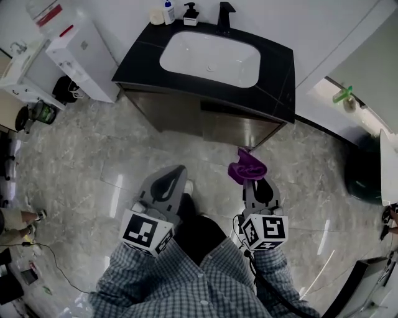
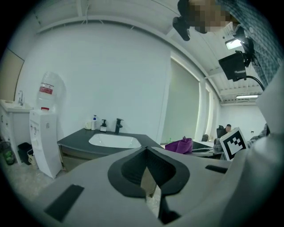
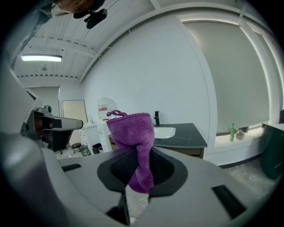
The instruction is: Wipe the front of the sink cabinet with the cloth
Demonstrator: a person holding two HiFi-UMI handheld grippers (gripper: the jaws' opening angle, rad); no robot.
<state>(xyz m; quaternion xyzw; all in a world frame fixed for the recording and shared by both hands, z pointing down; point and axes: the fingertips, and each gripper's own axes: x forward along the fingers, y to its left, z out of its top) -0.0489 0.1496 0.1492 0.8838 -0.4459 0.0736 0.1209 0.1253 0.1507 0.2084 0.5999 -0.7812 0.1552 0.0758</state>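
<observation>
Head view: water dispenser [image 1: 81, 59] beside sink cabinet [image 1: 205, 123]

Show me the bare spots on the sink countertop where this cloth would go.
For the cloth, the black countertop is bare right of the basin, out to its right edge, and at the front-left corner. The back edge is crowded with bottles and the faucet.
</observation>
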